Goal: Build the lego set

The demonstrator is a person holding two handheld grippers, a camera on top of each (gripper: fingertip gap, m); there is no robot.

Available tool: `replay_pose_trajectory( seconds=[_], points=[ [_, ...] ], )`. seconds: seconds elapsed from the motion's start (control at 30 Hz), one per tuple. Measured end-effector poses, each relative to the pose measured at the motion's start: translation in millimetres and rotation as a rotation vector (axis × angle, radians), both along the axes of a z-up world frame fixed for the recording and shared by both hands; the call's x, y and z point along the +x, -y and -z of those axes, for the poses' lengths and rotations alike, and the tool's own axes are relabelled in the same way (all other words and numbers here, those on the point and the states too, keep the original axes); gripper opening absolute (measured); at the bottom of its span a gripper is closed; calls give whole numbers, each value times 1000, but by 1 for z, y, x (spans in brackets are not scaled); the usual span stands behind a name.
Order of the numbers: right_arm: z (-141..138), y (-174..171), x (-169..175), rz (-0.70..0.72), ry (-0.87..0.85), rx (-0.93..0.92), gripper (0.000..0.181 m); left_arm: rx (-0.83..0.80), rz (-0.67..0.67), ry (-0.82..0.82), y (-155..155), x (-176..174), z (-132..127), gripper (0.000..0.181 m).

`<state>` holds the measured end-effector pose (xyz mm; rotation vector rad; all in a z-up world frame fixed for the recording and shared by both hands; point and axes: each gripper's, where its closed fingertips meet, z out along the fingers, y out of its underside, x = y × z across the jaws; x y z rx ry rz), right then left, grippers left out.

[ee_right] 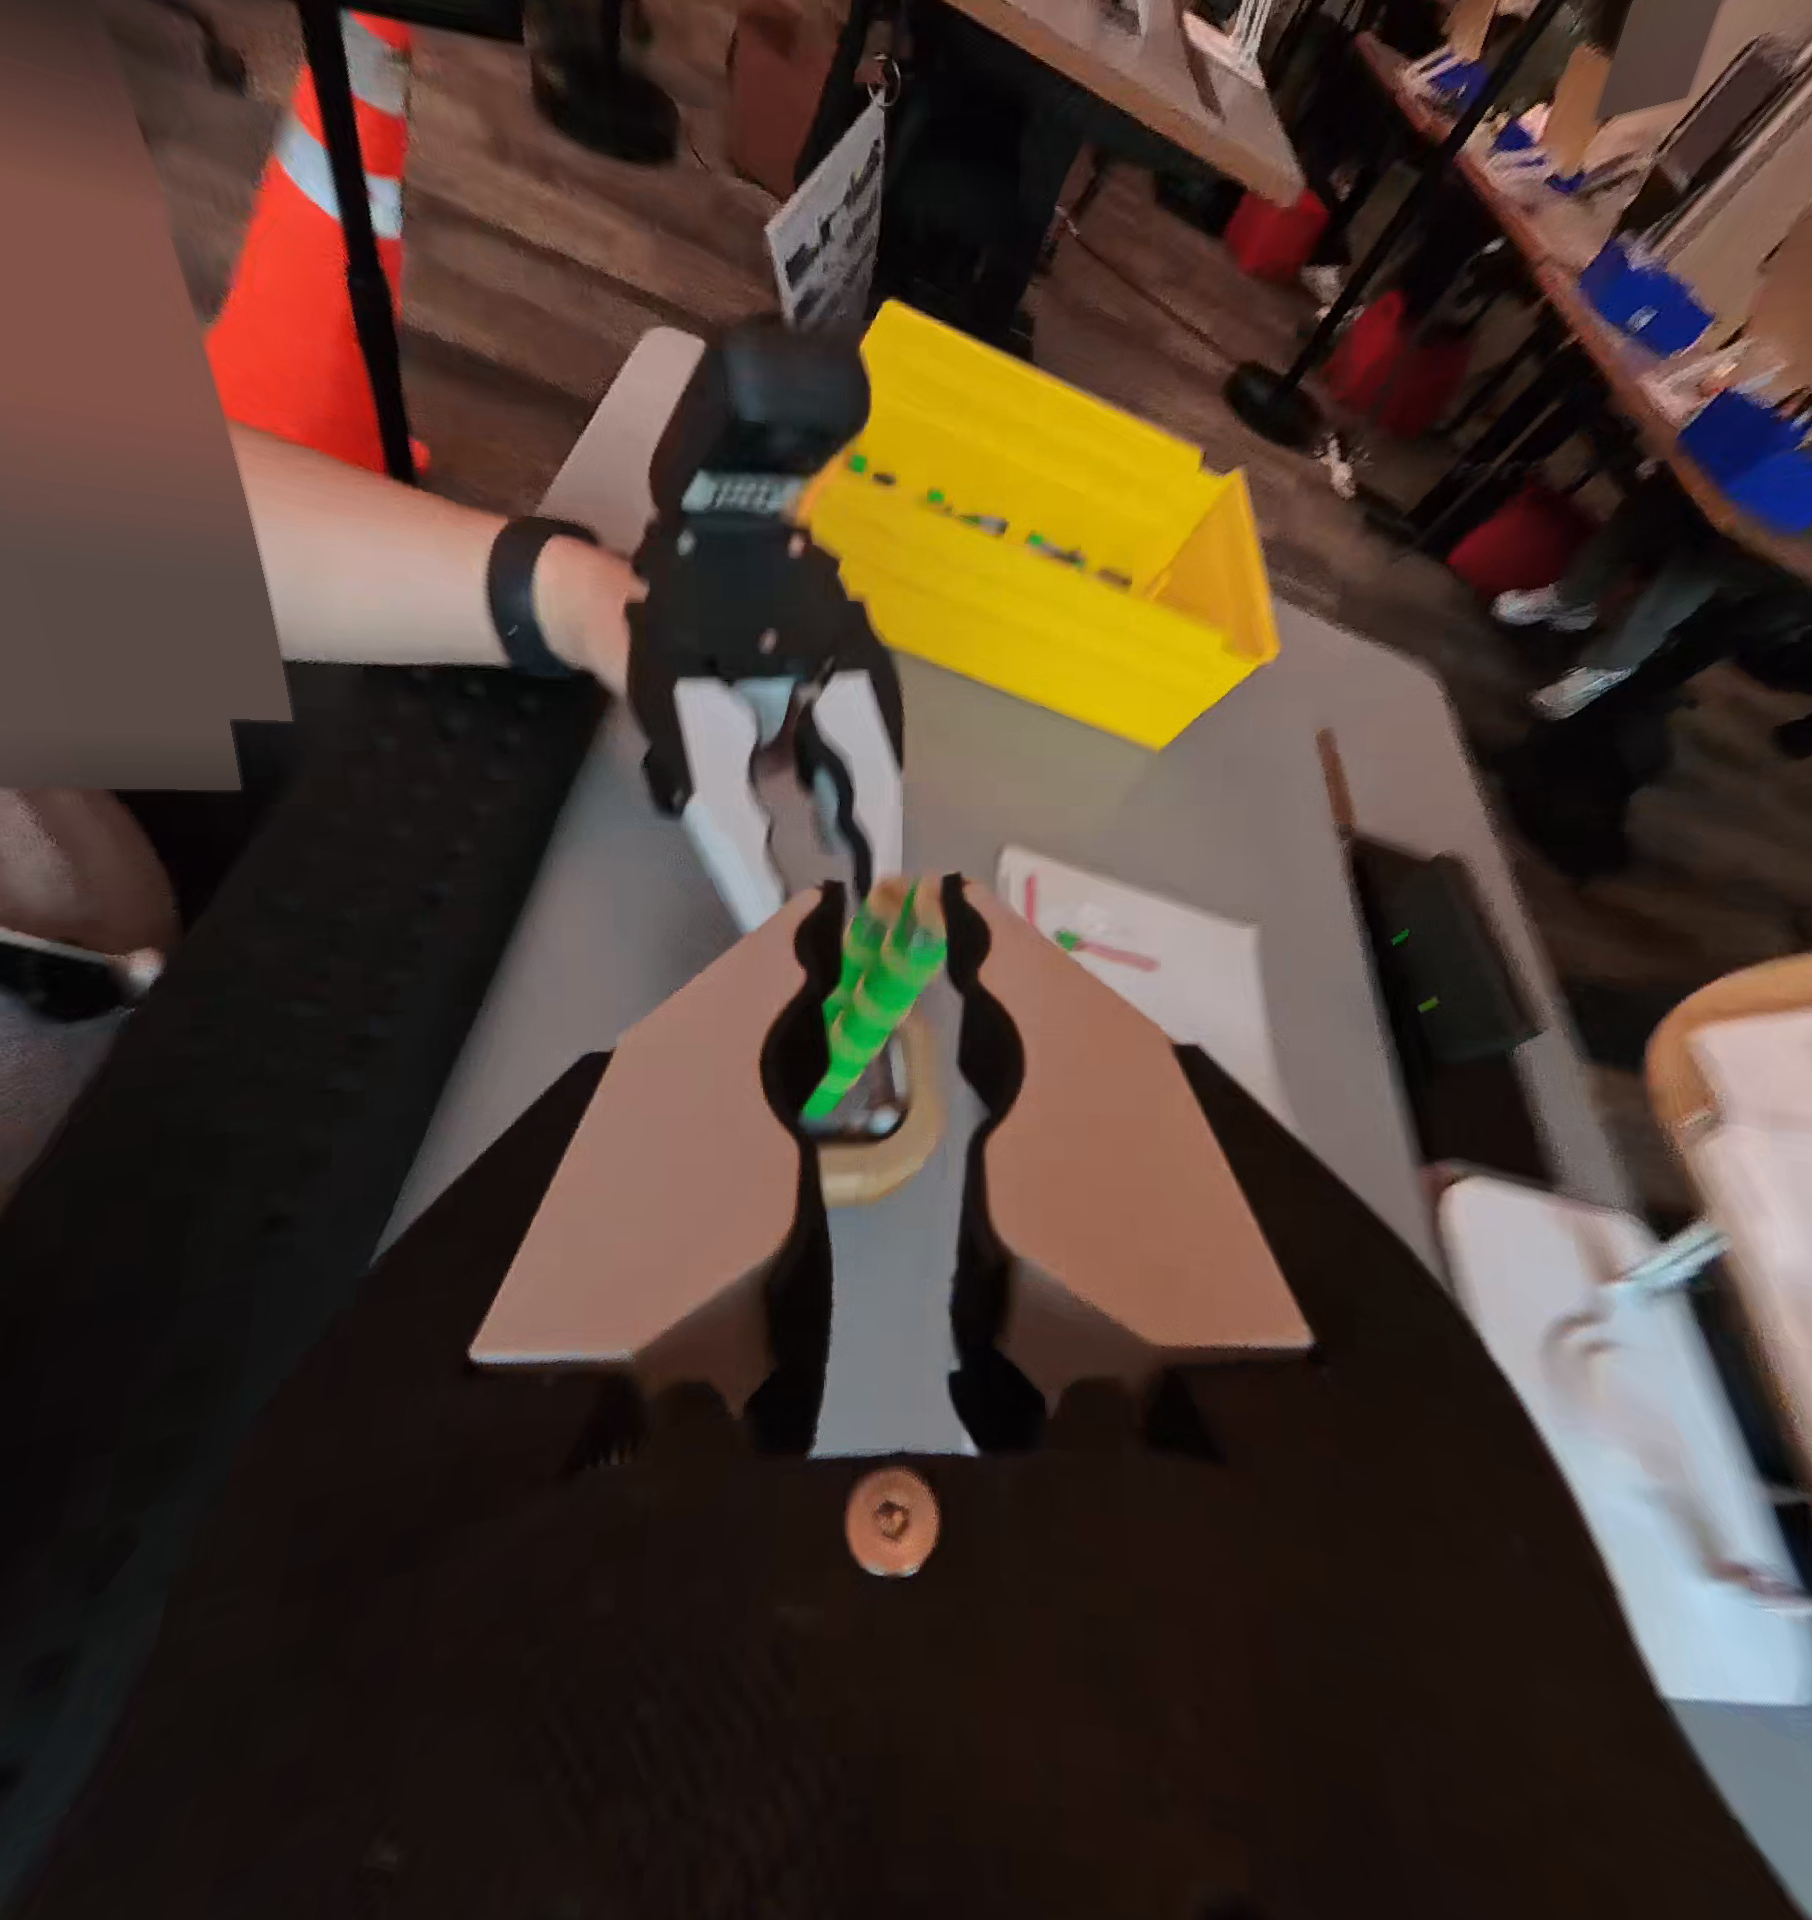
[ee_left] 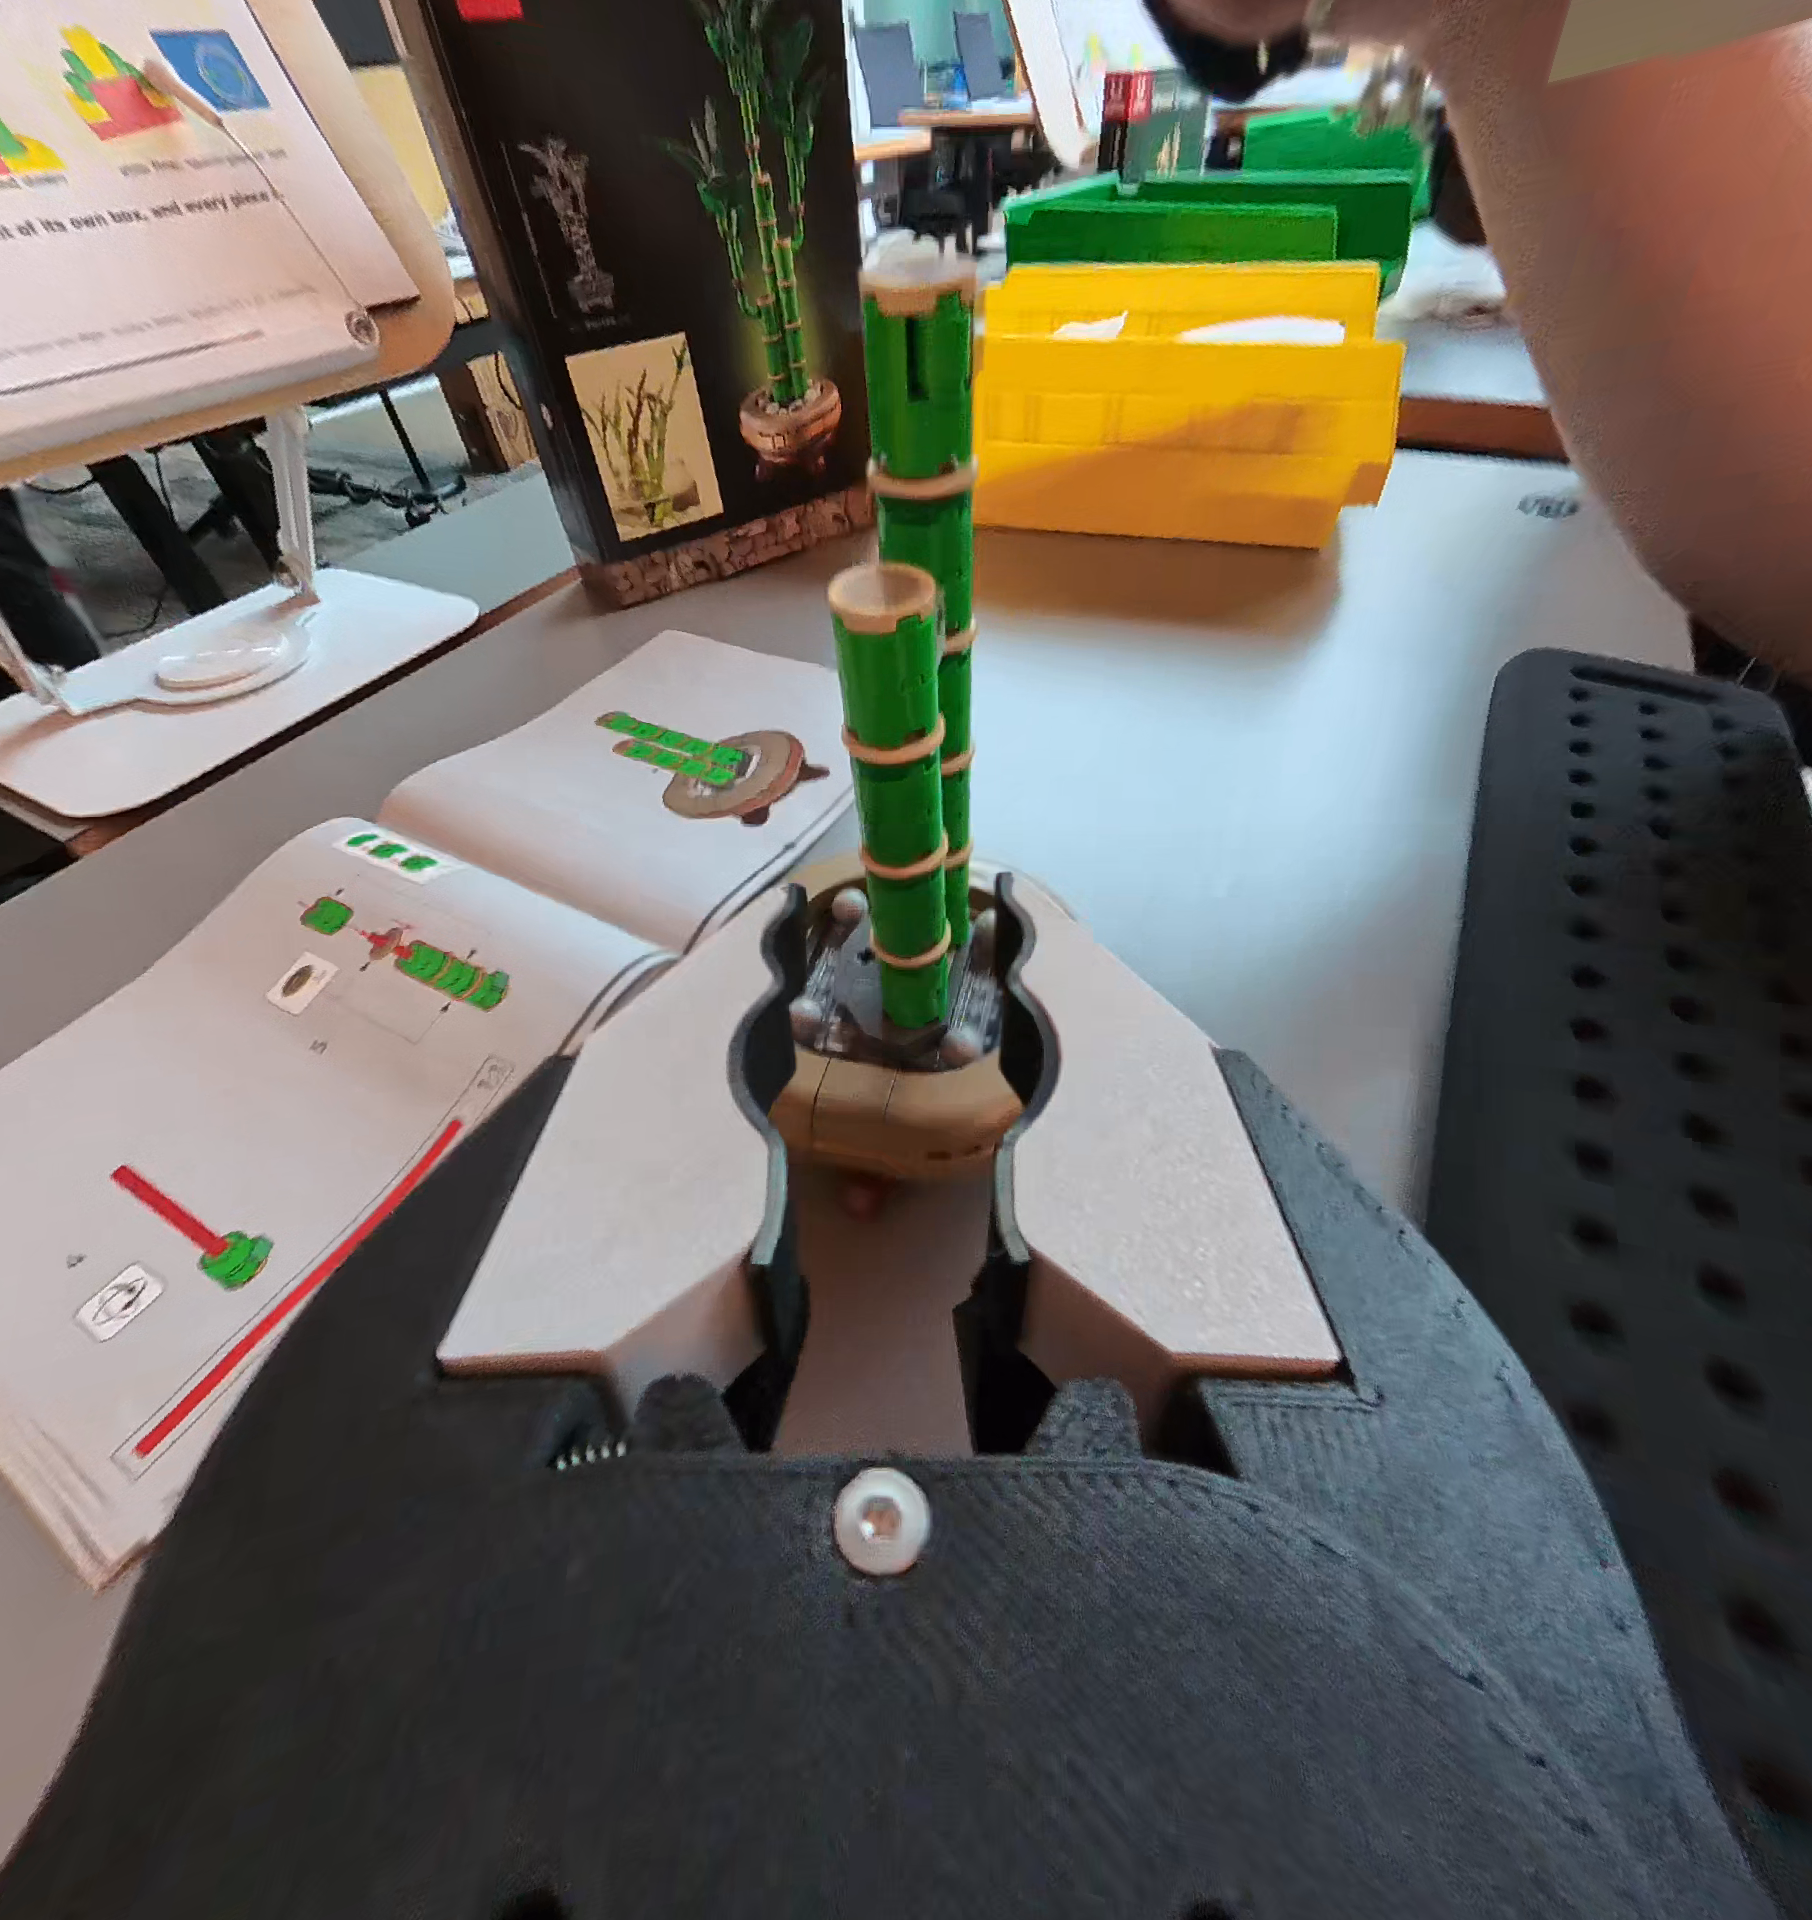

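The lego model is a tan round pot [ee_left: 886, 1117] with two upright green bamboo stalks [ee_left: 897, 831], one short and one tall, ringed with tan bands. My left gripper [ee_left: 900, 894] is shut on the pot, one finger on each side. In the right wrist view I look down on the stalks [ee_right: 876, 997] and the pot [ee_right: 886, 1164]. My right gripper [ee_right: 891, 886] is above the stalk tops, jaws a narrow gap apart, with nothing seen between them. The left gripper's white fingers [ee_right: 736, 790] show there beyond the model, with a person's hand behind them.
An open instruction booklet [ee_left: 310, 1091] lies left of the model. The set's box [ee_left: 653, 312] and a page stand [ee_left: 154, 208] are behind it. A yellow bin [ee_left: 1182, 416] and a green bin [ee_left: 1193, 218] stand at the back right. A black perforated pad [ee_left: 1650, 1039] is on the right. Spacing between my two grippers at the tips: around 12 centimetres.
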<state>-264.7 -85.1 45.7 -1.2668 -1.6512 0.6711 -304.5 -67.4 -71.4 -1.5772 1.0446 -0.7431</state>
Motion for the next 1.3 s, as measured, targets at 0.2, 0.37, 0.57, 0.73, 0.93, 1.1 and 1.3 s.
replay_pose_trajectory(
  seconds=[0.2,0.37,0.57,0.73,0.93,1.1,1.3],
  points=[
    [120,-29,12,115,55,-371,0,-21,-7,-112,-5,-2,22,15],
    [152,-32,-7,107,150,-362,0,-44,-19,-104,-8,-2,25,2],
    [161,-33,-7,113,191,-381,0,-57,-31,-149,-13,-4,35,3],
    [162,-31,-10,96,206,-383,0,-44,-25,-205,-14,0,45,3],
    [163,-32,-10,100,200,-408,0,-36,-21,-208,-14,1,46,0],
    [164,-32,-9,100,196,-406,0,-47,-14,-206,-14,1,46,0],
    [164,-31,-8,101,202,-404,0,-31,-12,-215,-14,1,46,0]
  ],
)
